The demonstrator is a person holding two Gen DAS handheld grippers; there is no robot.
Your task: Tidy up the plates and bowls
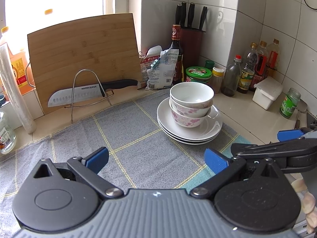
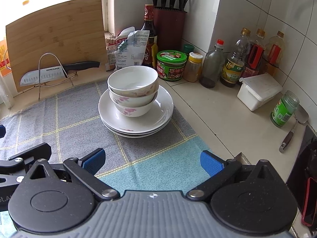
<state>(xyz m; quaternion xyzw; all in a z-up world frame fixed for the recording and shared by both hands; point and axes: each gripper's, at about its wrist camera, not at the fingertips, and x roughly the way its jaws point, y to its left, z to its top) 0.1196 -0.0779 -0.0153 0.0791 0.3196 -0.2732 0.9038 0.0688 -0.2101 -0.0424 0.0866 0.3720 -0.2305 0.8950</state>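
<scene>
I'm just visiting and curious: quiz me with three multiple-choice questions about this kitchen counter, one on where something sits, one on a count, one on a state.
1. The nested white floral bowls sit: A) on the stack of white plates B) on the bamboo cutting board C) on bare counter.
2. Bowls in the stack: A) one B) three C) five.
3. The left gripper and right gripper are: A) open, empty B) shut on a bowl C) shut on a knife.

Answers: A, bowls rest on top plate; B, three rims show; A, blue pads apart, nothing between.
</scene>
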